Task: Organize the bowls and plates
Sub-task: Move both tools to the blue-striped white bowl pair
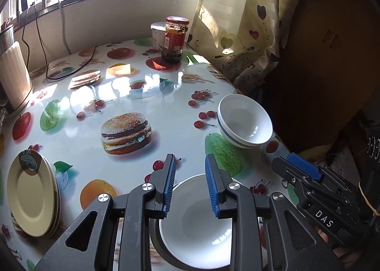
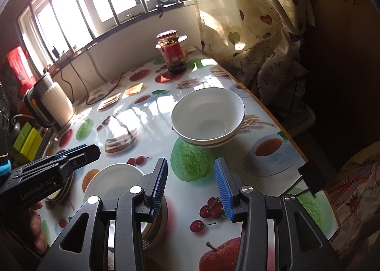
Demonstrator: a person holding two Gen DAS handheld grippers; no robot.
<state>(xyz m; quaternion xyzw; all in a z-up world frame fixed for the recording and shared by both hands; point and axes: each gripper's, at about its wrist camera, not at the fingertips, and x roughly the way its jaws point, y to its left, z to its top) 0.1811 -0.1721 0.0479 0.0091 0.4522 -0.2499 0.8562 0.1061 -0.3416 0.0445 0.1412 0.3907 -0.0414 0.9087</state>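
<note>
White bowl (image 1: pixel 197 223) sits on the counter (image 1: pixel 166 104) under my left claw (image 1: pixel 190 185), open and empty, likely lined up to grasp it, while my right claw (image 2: pixel 191 187), equally open, faces the striped bowl (image 2: pixel 207 120) near the edge.

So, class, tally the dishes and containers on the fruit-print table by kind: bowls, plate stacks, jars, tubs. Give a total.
Bowls: 2 (striped bowl, plain bowl)
Plate stacks: 1 (plate stack; plates in it too close to count)
Jars: 1 (red-lidded jar)
Tubs: 1 (white tub)
Total: 5
</note>
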